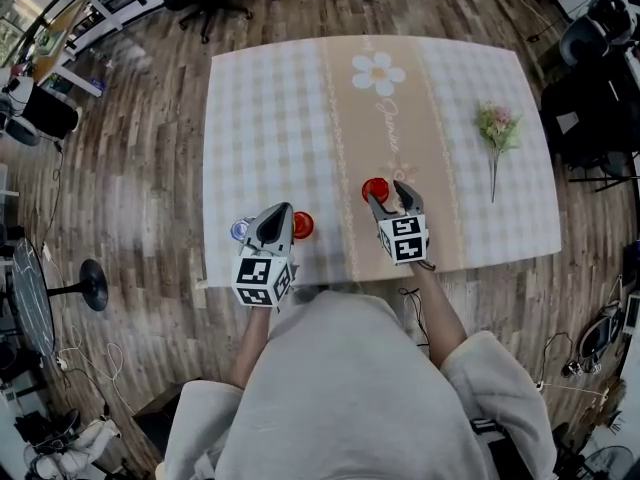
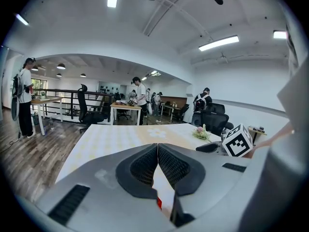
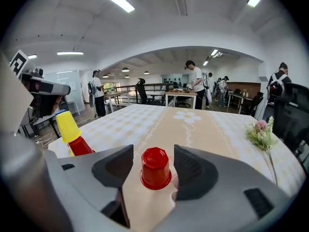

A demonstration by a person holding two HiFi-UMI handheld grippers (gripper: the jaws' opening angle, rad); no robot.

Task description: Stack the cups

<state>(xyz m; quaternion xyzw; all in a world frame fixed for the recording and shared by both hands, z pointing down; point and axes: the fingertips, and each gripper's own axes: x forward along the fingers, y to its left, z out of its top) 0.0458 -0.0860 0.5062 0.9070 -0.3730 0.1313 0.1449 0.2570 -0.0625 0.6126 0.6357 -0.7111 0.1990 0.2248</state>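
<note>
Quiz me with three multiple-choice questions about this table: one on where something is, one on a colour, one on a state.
1. Where is the flower sprig?
A) on the floor
B) on the table, to the right of the right gripper
C) inside a cup

2. What colour is the cup between the right gripper's fingers?
A) red
B) green
C) white

3. How do the left gripper's fingers stand?
A) wide apart
B) closed together
C) clamped on a flower

Answers: B, the sprig lies near the table's right edge. A, the cup is red and stands upside down. B, the fingers touch at their tips.
</note>
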